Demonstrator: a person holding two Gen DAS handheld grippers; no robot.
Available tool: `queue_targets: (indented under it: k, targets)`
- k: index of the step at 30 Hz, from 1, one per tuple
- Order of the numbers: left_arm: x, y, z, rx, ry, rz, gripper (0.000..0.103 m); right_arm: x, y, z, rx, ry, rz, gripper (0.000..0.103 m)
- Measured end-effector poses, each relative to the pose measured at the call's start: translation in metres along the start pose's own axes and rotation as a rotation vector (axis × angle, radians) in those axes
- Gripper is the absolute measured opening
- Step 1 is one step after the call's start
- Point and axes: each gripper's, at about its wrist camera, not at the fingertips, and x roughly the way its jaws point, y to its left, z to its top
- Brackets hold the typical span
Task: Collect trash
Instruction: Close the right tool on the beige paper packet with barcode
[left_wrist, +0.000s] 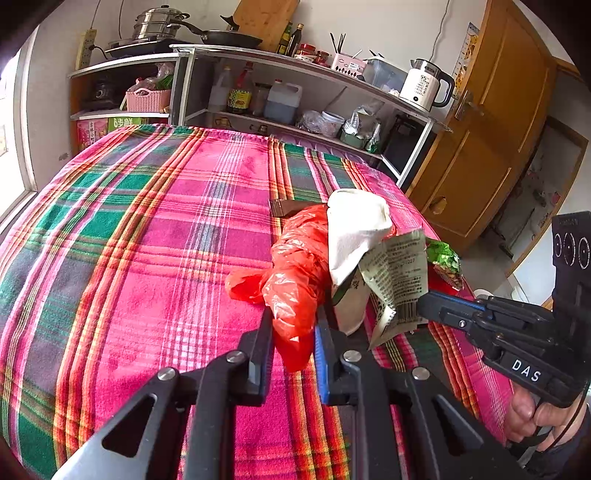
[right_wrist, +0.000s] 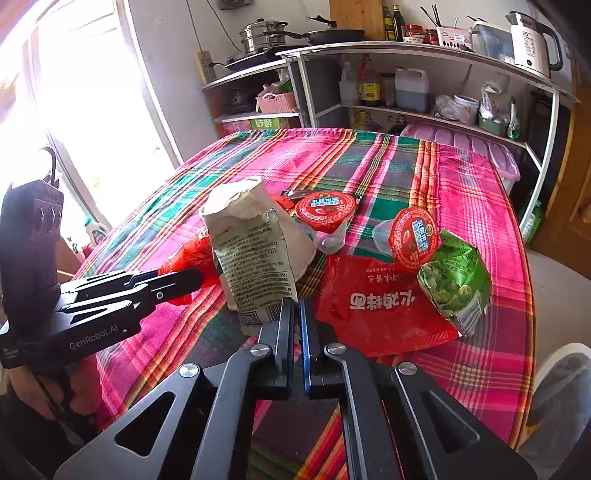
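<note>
On the plaid tablecloth (left_wrist: 147, 240) lies a pile of trash. My left gripper (left_wrist: 293, 317) is shut on a crumpled red plastic bag (left_wrist: 295, 266); the bag also shows in the right wrist view (right_wrist: 192, 254). My right gripper (right_wrist: 295, 306) is shut on the bottom edge of a grey-green printed wrapper (right_wrist: 255, 266), which leans on an overturned white paper cup (right_wrist: 240, 206). The wrapper (left_wrist: 399, 273) and cup (left_wrist: 354, 221) show in the left wrist view too. To the right lie two red-lidded jelly cups (right_wrist: 325, 210) (right_wrist: 413, 236), a flat red packet (right_wrist: 376, 306) and a green pea snack bag (right_wrist: 458, 280).
A metal shelf unit (left_wrist: 258, 55) with bottles, pans and a kettle (left_wrist: 424, 85) stands behind the table. A wooden door (left_wrist: 491, 122) is at the right. A white bin (right_wrist: 561, 398) with a clear liner stands off the table's right edge. A window (right_wrist: 81, 92) is left.
</note>
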Motion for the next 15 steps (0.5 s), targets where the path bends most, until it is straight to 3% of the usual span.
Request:
queue_targets:
  k: [15]
  targets:
    - [-0.045,-0.008,-0.021,-0.005,-0.069,0.01,0.019,-0.046,-0.006,-0.03,0.071,-0.058,-0.002,0.001]
